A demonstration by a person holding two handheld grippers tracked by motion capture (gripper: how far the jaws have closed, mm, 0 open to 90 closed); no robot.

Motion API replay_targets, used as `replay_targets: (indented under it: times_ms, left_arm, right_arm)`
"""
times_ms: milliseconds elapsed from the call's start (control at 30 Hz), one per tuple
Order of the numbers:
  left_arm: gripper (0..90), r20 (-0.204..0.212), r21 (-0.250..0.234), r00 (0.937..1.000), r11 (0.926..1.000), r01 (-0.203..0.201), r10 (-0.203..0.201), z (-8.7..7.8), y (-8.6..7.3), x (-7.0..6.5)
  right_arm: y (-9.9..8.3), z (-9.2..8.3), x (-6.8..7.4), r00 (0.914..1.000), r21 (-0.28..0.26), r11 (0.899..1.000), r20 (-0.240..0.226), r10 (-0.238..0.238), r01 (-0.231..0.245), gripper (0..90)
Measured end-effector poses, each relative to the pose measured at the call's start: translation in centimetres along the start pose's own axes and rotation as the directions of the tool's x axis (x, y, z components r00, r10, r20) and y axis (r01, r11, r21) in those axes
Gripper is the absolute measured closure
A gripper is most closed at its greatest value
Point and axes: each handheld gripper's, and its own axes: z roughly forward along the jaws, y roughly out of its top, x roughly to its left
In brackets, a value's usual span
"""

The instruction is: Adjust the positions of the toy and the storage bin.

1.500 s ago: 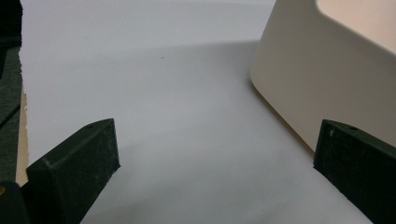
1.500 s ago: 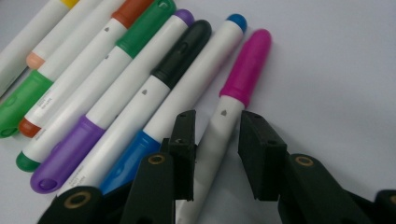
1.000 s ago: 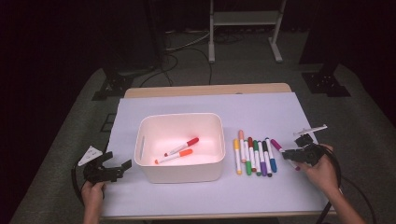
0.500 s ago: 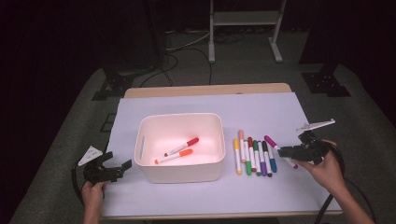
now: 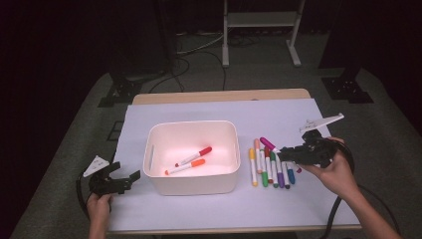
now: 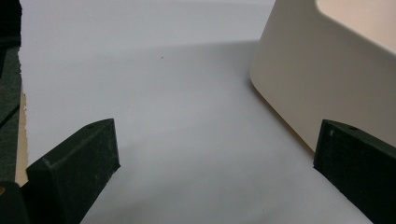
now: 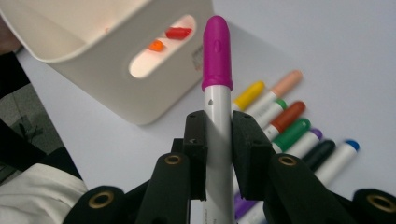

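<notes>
1. a white sheet (image 5: pixel 278 112) is spread over a wooden table (image 5: pixel 219 95).
2. a metal stand (image 5: pixel 259 20) is seen behind the table, on the grey floor (image 5: pixel 74 139).
3. dark cables (image 5: pixel 199 47) are strewn near the stand.

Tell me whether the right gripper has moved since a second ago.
Yes. The right gripper, shut on the magenta marker, has risen off the marker row toward the white bin.

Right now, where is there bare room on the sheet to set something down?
Free: the white paper sheet behind the cream plastic bin, and its front strip. Smaller: the patch between the bin and the left hand-held gripper. Crowded: the row of coloured markers, where the right hand-held gripper holds the magenta-capped marker.
</notes>
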Motion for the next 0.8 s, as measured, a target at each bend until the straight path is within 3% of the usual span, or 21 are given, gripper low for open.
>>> replay_targets:
  times_ms: [200,367,800]
  left_arm:
    - [0.0,0.001,0.001,1.0000,1.0000,0.002,-0.002,0.0,0.0,0.0]
    - [0.0,0.001,0.004,1.0000,1.0000,-0.002,0.002,0.0,0.0,0.0]
    - [0.0,-0.001,-0.008,1.0000,1.0000,0.001,-0.001,-0.1,0.0,0.0]
  right_arm:
    - [2.6,0.0,2.2,0.9970,0.000,0.998,-0.049,-0.060,0.060,76.1]
    - [4.6,0.7,4.1,0.9886,0.004,0.994,-0.100,-0.113,0.114,76.0]
    - [8.8,3.4,8.9,0.9497,0.032,0.968,-0.207,-0.235,0.247,76.1]
